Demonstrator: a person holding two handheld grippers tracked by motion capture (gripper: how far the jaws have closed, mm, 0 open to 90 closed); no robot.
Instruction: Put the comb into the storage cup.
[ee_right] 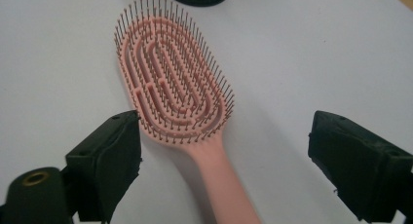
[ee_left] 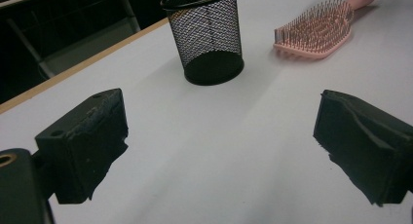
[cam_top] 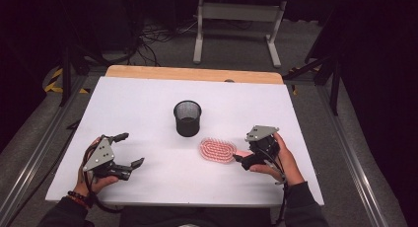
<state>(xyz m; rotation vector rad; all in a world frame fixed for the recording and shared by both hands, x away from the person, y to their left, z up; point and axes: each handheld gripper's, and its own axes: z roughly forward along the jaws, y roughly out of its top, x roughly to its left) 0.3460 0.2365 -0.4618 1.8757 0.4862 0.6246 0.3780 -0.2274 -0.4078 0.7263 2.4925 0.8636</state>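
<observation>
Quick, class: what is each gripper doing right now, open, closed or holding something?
Left gripper: jaws open, holding nothing.
Right gripper: jaws open either side of the pink hairbrush handle, not gripping it.

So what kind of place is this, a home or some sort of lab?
Most likely a lab or recording workspace, not a home. A white board covers a wooden bench between metal rails, loose cables lie on grey carpet behind, and only a mesh cup and a pink hairbrush are set out.
</observation>
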